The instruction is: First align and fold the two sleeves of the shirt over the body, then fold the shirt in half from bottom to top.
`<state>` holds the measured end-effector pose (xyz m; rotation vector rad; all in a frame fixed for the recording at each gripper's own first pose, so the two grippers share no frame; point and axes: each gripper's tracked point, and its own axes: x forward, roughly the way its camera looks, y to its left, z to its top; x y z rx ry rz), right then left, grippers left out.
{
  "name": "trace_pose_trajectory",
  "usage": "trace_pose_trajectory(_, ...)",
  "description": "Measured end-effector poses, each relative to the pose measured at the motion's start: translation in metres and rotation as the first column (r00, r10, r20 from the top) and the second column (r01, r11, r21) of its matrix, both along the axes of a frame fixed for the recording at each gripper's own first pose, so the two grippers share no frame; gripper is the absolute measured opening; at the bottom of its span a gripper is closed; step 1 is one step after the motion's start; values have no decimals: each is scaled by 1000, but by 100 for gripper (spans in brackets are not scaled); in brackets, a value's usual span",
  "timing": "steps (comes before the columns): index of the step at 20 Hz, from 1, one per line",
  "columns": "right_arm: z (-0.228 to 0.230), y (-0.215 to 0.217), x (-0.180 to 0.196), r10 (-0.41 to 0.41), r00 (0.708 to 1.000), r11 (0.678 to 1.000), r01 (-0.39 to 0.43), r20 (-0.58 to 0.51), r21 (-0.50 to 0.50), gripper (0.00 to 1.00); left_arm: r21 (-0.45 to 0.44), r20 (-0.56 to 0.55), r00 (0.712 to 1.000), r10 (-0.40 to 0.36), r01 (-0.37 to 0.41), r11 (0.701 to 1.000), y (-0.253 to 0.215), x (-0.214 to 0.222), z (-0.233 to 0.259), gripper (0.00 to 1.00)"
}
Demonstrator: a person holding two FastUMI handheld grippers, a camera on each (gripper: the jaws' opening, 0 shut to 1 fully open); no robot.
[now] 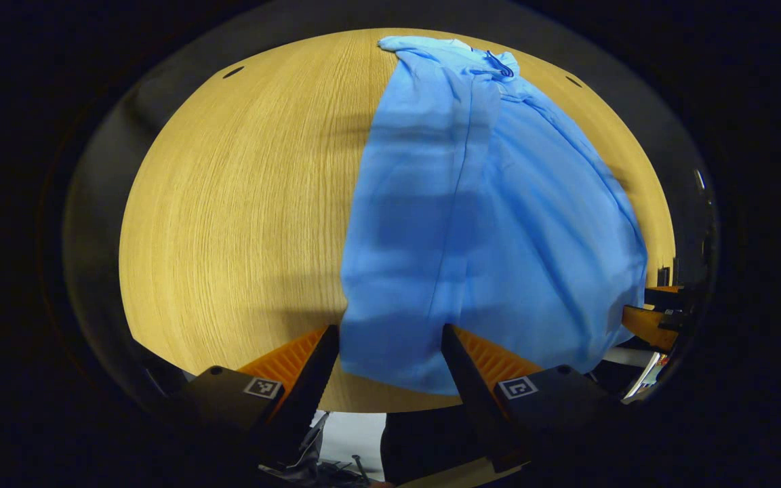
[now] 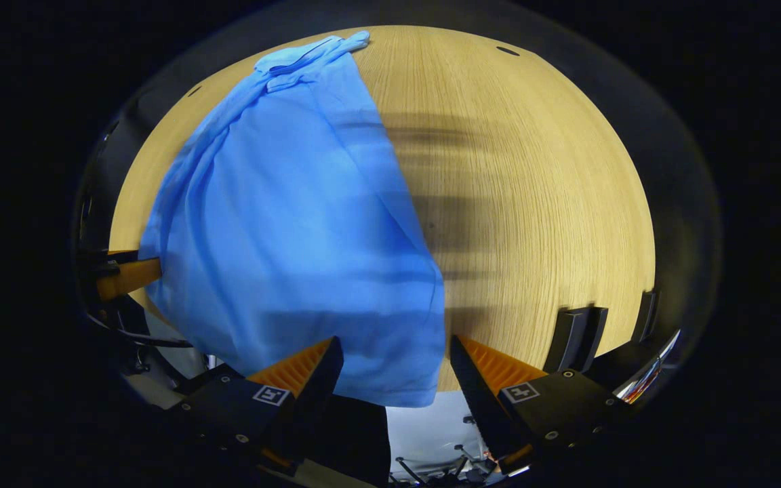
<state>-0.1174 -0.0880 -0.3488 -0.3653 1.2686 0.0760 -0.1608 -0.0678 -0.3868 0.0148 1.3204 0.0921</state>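
Note:
A light blue shirt lies lengthwise on the wooden table, its collar at the far end and its sleeves folded in over the body. The hem reaches the near table edge. My left gripper is open, its fingers standing either side of the hem's left corner. In the right gripper view the shirt covers the left half of the table, and my right gripper is open around the hem's right corner, which hangs slightly past the edge. Each view shows the other gripper at the shirt's far side.
Two black upright pieces stand at the table's near right edge in the right gripper view. Small dark holes mark the far table corners. Bare wood lies on both sides of the shirt. Below the near edge, floor and stand legs show.

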Motion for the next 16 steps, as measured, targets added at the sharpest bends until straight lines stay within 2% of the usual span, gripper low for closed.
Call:
trace_pose_trajectory(2,-1,2,-1,-1,1000,1000,1,-12,-6,97,-3,-16,1000,10,-10,1000,-3,1,-2,99)
trace_pose_trajectory(4,-1,2,-3,-40,999,999,40,-21,0,90,-7,-16,1000,8,-8,1000,-4,1,-3,100)
trace_pose_trajectory(5,-2,3,-3,-41,999,999,41,-22,0,89,-7,-15,1000,11,-11,1000,-6,1,-2,91)
trace_pose_trajectory(6,-2,5,-4,-38,999,999,38,-22,0,81,-5,-13,1000,0,0,1000,-7,2,-4,83)
trace_pose_trajectory(7,-2,6,-4,-41,999,999,41,-17,5,74,-11,-7,1000,-10,9,1000,-9,2,-4,82)
trace_pose_trajectory(8,-2,8,-4,-44,999,999,45,-11,13,54,-19,-3,1000,2,-2,1000,-11,3,-2,69)
trace_pose_trajectory(10,-1,14,-1,-50,999,998,49,9,43,18,-13,-11,999,-33,33,999,-13,2,-4,42)
trace_pose_trajectory(11,-1,17,0,-41,999,998,40,10,53,8,-35,1,999,-48,48,998,-18,1,-3,42)
trace_pose_trajectory(12,-3,18,1,-31,999,998,30,15,59,1,-37,5,1000,-16,16,999,-17,2,-4,27)
trace_pose_trajectory(13,-1,19,2,-33,999,997,31,21,69,1,-37,14,999,-29,30,999,-18,6,-3,13)
trace_pose_trajectory(15,3,26,5,-39,999,995,37,27,91,1,-60,20,1000,-21,22,998,-19,7,-4,12)
trace_pose_trajectory(16,8,29,10,-37,999,995,33,41,95,1,-73,19,1000,-15,16,997,-18,6,-4,7)
